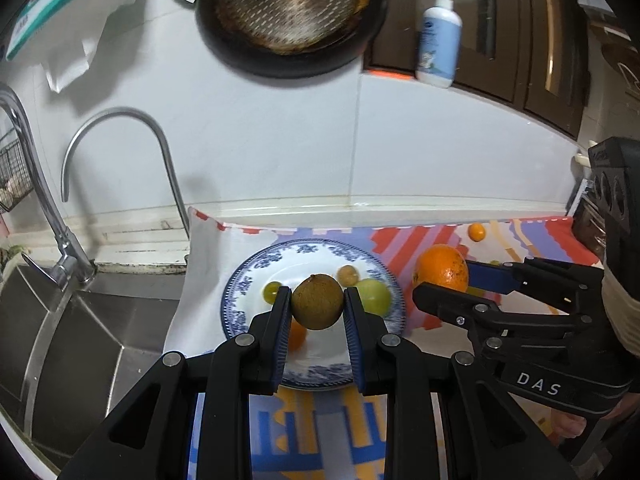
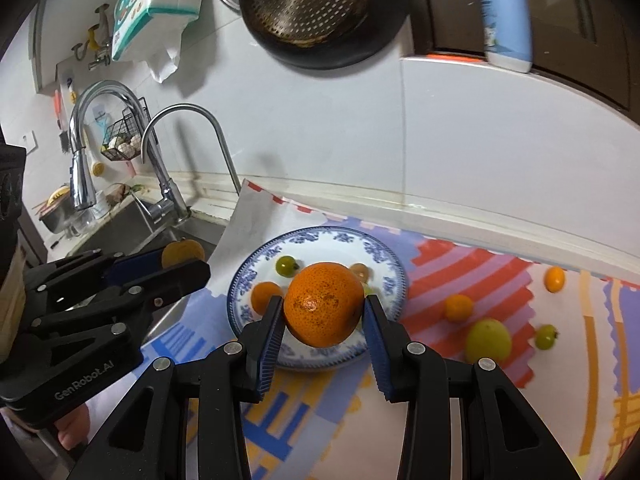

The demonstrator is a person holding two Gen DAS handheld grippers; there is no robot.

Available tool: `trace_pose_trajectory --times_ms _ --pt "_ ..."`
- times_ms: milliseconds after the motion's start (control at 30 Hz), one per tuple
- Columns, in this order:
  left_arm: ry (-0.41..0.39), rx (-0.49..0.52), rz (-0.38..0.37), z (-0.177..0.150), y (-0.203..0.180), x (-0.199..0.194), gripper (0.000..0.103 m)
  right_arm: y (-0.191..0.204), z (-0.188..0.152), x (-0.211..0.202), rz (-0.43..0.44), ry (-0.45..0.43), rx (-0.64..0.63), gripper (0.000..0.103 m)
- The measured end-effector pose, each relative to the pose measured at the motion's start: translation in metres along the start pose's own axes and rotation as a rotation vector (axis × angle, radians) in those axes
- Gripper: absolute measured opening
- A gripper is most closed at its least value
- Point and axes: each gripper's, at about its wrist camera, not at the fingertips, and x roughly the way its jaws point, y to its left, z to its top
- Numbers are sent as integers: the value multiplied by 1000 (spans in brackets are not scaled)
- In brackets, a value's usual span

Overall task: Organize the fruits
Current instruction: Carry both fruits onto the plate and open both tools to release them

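Between the pads of our left tool (image 1: pixel 317 307) we hold a brown kiwi (image 1: pixel 317 301), rough-skinned and round, lifted above the plate (image 1: pixel 240 280) so it can be set among the fruit there. Our right tool (image 2: pixel 325 312) clamps a speckled orange (image 2: pixel 323 309) over the same plate, likely for the same reason. Beyond it to the right, a green fruit (image 2: pixel 488 338) and small oranges (image 2: pixel 458 307) wait on the patterned mat (image 2: pixel 460 260) covering the worktop.

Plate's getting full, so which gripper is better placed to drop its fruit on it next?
Probably left: the left gripper holds the kiwi over the plate; the right's orange sits beside it.
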Motion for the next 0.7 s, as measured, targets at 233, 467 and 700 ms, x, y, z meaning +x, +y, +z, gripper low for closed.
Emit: trace_pose_trajectory --times_ms 233,467,700 --pt "60 -14 0 2 28 43 26 10 15 49 9 55 -44 41" --pt "139 -29 -21 -6 47 87 26 6 20 98 16 129 -66 41" --pt "195 -49 -51 -15 58 117 26 3 17 133 11 187 -78 41"
